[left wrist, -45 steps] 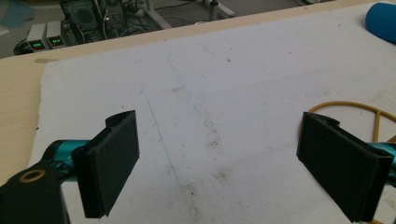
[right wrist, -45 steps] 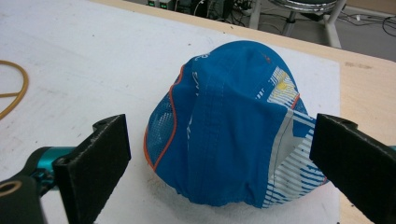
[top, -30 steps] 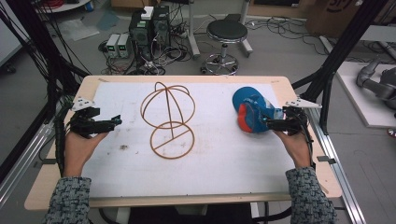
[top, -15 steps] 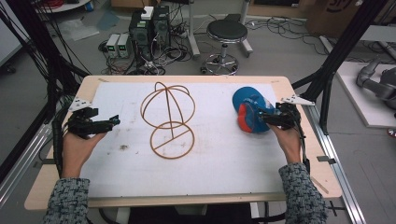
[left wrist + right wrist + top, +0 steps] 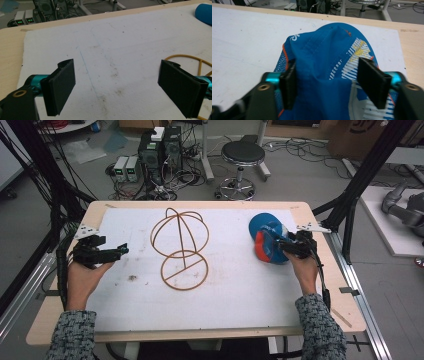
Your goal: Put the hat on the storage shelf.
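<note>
Cap (image 5: 267, 240), blue with orange trim and white print, lies at the right end of the white mat (image 5: 235, 285) on the tabletop (image 5: 320, 285), well apart from the wire hat stand (image 5: 181, 247) at mat centre. Right gripper (image 5: 284, 248) is down on the cap; in the right gripper view its fingers (image 5: 372, 81) stand apart with the blue fabric bunched up between them, one finger at the mesh side with the orange edge, the other on the white striped print. Not clamped yet, a gap shows at both pads. Left gripper (image 5: 112, 253) hovers at the left mat edge, fingers (image 5: 61, 86) wide apart and holding nothing, stand's base ring just past one finger in the left gripper view.

Step in hand, likely: pinch the cap to lift it, probably toward the stand. To do it well: close on the raised fold, not on a single thin layer, so it doesn't slip out. Keep the fingers low enough to catch both layers, but off the mat. Close slowly and check that the fabric stays centred between the pads. Lift straight up before moving sideways. Left gripper could steady the stand's base ring, since the wire frame looks light and may tip.
</note>
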A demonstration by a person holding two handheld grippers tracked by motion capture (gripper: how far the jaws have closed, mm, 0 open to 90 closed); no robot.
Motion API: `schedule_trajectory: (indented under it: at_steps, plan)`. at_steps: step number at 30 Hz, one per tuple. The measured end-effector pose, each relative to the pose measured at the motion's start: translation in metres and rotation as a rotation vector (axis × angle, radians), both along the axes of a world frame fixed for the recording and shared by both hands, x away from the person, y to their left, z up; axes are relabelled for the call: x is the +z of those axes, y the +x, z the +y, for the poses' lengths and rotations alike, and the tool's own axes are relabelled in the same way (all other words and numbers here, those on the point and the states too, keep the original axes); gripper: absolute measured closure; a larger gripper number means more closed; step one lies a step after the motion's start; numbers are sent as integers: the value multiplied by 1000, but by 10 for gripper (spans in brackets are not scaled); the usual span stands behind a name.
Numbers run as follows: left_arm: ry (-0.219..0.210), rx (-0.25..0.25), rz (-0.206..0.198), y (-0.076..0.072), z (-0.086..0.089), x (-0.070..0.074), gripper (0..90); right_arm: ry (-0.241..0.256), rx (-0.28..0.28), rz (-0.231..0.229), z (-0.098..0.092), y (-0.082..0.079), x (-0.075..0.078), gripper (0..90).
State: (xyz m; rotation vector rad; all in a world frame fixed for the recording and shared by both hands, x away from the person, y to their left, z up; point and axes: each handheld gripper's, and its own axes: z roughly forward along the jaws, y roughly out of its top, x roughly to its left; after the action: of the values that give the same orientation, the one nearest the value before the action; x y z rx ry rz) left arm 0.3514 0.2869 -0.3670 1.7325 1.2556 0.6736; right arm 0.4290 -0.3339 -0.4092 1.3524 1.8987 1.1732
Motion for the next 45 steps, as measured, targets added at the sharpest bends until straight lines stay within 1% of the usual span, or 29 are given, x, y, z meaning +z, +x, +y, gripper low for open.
schedule_trajectory:
  at_steps: [1, 2, 3, 5, 7, 8, 9, 10, 11, 16, 17, 19, 20, 23, 24, 26, 28, 29, 30, 31, 32, 33, 35, 36, 38, 40, 42, 43, 45]
  plan:
    - [2, -1, 1, 0, 0, 0, 150, 10, -2, -5, 0, -1, 1, 524]
    - [1, -1, 2, 0, 0, 0, 150, 10, -2, -5, 0, -1, 1, 524]
    - [1, 0, 2, 0, 0, 0, 151, 10, 2, -30, 0, -3, 4, 626]
    - [0, -1, 4, 0, 0, 0, 152, -2, 6, -67, 1, -5, 7, 708]
    - [-1, 0, 3, 0, 0, 0, 153, -1, 13, -96, 3, -8, 10, 773]
    - [-1, 0, 3, 0, 0, 0, 153, -1, 13, -96, 3, -8, 10, 773]
    - [3, -3, 4, 0, 0, 0, 154, -21, 12, -123, 5, -9, 12, 818]
    - [1, -2, 3, -1, 0, 1, 154, -21, 12, -123, 5, -9, 12, 818]
    - [0, -1, 3, -1, 1, 1, 156, -12, 14, -125, 5, -11, 13, 857]
    - [0, -2, 1, -1, 1, 1, 158, -25, 14, -141, 4, -12, 15, 880]
    - [-2, -2, 1, -1, 1, 1, 159, -25, 21, -166, 4, -13, 17, 884]
    - [-1, -2, 1, -1, 1, 2, 161, -25, 23, -174, 4, -14, 18, 885]
    - [-3, -1, 0, 0, 1, 2, 161, -25, 23, -190, 4, -15, 20, 886]
    - [-6, -1, -2, 0, 2, 2, 162, -2, 31, -226, 3, -18, 25, 887]
    - [-5, -1, -1, 0, 2, 2, 162, 5, 37, -250, 1, -20, 28, 888]
    - [-5, -1, -3, 0, 2, 3, 162, 6, 40, -260, 0, -21, 29, 888]
    - [-6, -1, -3, 0, 1, 3, 162, 32, 49, -288, -1, -23, 33, 888]
    - [-5, -2, -4, 0, 1, 3, 162, 55, 50, -315, -2, -26, 37, 889]
    - [-7, -2, -3, 1, 1, 3, 162, 63, 52, -327, -3, -27, 38, 889]
    - [-7, -2, -2, 1, 1, 3, 162, 63, 52, -327, -3, -27, 38, 889]
    - [-6, -3, -2, 1, 1, 3, 163, 91, 56, -351, -4, -30, 41, 889]
    - [-6, -3, -2, 1, 0, 3, 163, 91, 56, -351, -4, -30, 41, 889]
    - [-7, -3, -2, 1, 0, 3, 163, 116, 68, -388, -5, -33, 45, 890]
    - [-8, -3, -2, 1, 0, 3, 163, 116, 68, -388, -5, -33, 45, 890]
    - [-8, -3, -1, 2, 0, 3, 162, 136, 73, -408, -5, -37, 50, 891]
    - [-8, -2, -1, 1, 0, 3, 163, 137, 75, -417, -4, -39, 55, 891]
    - [-8, 0, -1, 1, 0, 3, 163, 136, 81, -412, -3, -41, 61, 891]
    - [-10, 0, -1, 1, 0, 3, 164, 132, 89, -426, -1, -43, 66, 891]
    - [-11, 0, 0, 1, 0, 3, 164, 128, 98, -432, 2, -45, 75, 891]
